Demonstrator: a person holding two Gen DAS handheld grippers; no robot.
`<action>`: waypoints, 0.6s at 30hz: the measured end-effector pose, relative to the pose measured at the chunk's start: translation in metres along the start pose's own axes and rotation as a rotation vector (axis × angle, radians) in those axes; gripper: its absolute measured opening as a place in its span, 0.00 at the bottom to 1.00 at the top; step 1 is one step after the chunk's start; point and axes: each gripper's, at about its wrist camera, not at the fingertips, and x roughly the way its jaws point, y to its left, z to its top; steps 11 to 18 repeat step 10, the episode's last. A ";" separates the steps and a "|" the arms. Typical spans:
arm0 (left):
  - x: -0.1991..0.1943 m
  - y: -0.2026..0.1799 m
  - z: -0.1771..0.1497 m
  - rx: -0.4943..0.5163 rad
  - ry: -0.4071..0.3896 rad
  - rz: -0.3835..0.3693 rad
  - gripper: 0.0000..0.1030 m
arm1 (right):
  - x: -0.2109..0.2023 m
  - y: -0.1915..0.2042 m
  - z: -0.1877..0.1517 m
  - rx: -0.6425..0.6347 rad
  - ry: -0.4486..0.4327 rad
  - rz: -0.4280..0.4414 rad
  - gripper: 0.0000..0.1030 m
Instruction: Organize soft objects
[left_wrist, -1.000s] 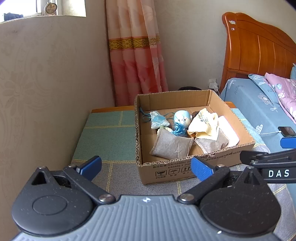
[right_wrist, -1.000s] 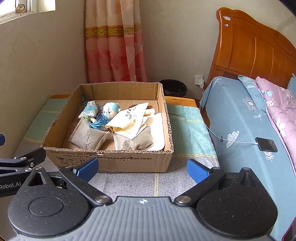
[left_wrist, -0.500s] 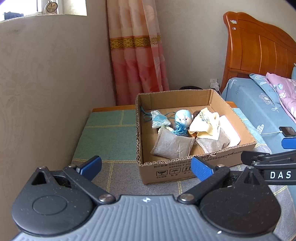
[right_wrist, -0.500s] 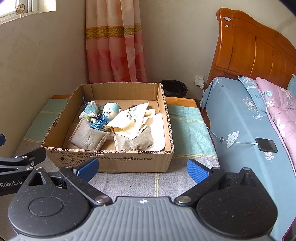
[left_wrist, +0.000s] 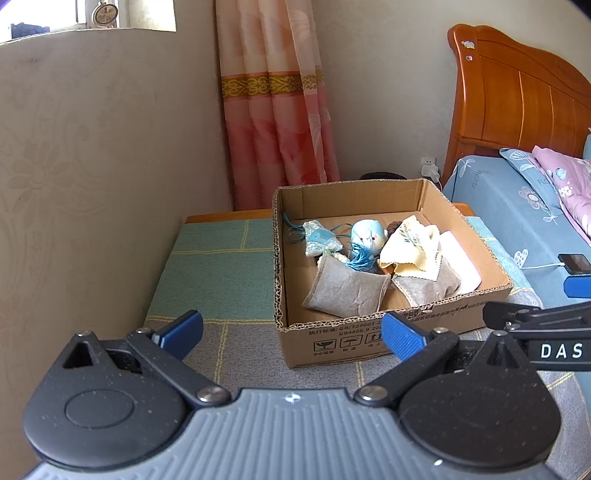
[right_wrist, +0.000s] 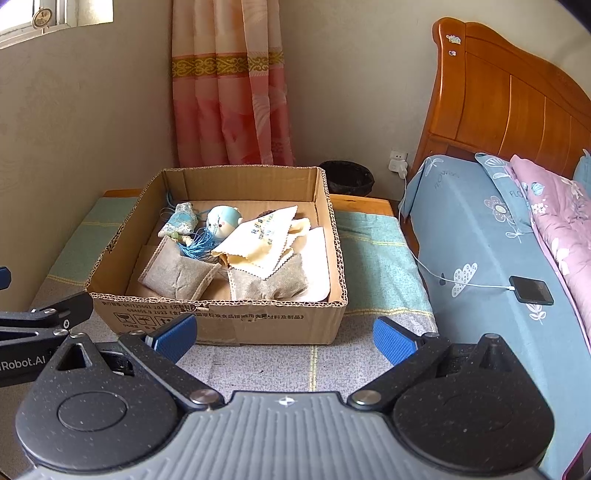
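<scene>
Both your left tool (left_wrist: 290, 334) and right tool (right_wrist: 284, 338) are spread, holding nothing, just short of the brown cardboard box (right_wrist: 229, 317) of soft things.

Both wrist cameras looked forward and slightly down over their own spread gripper fingers, from low above the near end of the table (left_wrist: 207, 280). The left view sat nearer the wall, facing the cardboard box (left_wrist: 391, 332) from its front-left; the right view faced it almost squarely. Both shared the box, the curtain (right_wrist: 229, 85) behind it, and the bed (right_wrist: 476, 229) to the right.
</scene>
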 end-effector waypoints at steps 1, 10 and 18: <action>0.000 0.000 0.000 0.000 0.000 0.000 0.99 | 0.000 0.000 0.000 -0.001 -0.001 0.000 1.00; -0.001 0.000 0.000 -0.004 -0.001 0.001 0.99 | 0.000 0.001 -0.001 -0.002 -0.002 -0.001 1.00; -0.001 0.000 0.000 -0.004 -0.001 0.001 0.99 | 0.000 0.001 -0.001 -0.002 -0.002 -0.001 1.00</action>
